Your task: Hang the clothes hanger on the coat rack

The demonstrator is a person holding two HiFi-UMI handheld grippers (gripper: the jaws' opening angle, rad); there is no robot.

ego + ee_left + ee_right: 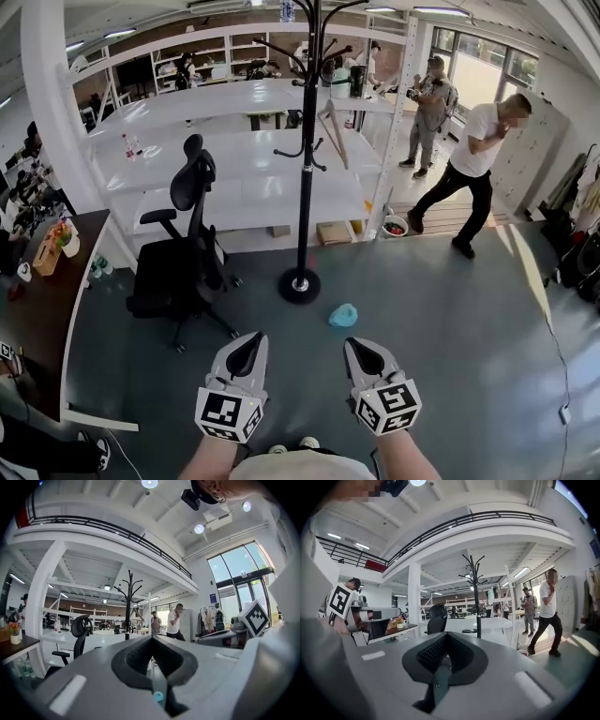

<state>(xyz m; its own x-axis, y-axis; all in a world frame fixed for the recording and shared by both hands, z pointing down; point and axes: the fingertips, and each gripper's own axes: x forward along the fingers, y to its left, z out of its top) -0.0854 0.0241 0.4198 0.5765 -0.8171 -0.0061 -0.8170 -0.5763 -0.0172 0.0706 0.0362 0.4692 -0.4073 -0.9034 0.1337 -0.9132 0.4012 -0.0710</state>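
While both grippers sit shut, the hanger is up on the rack

As the head view looks down, the left gripper [249,339] and the right gripper [362,343] lie side by side at the bottom edge. Each gripper's own view settles it: jaws pressed together, nothing pinched. The left gripper view adds a speck of blue low in the slit between its jaws. From the head we get a blue object [343,316] on the grey floor, between the right gripper and the round base of the rack.

Straight ahead stands the black coat rack [305,169], upright, with a black office chair [183,248] to its left. The pale wooden clothes hanger [334,131] hangs tilted off an arm on the rack's right side, well apart from both grippers. The left gripper view shows it only as a slanted sliver by the pole, and in the right gripper view I cannot pick it out.

Behind that come the white shelving [234,178] and, far right, a person in a white shirt [473,155].
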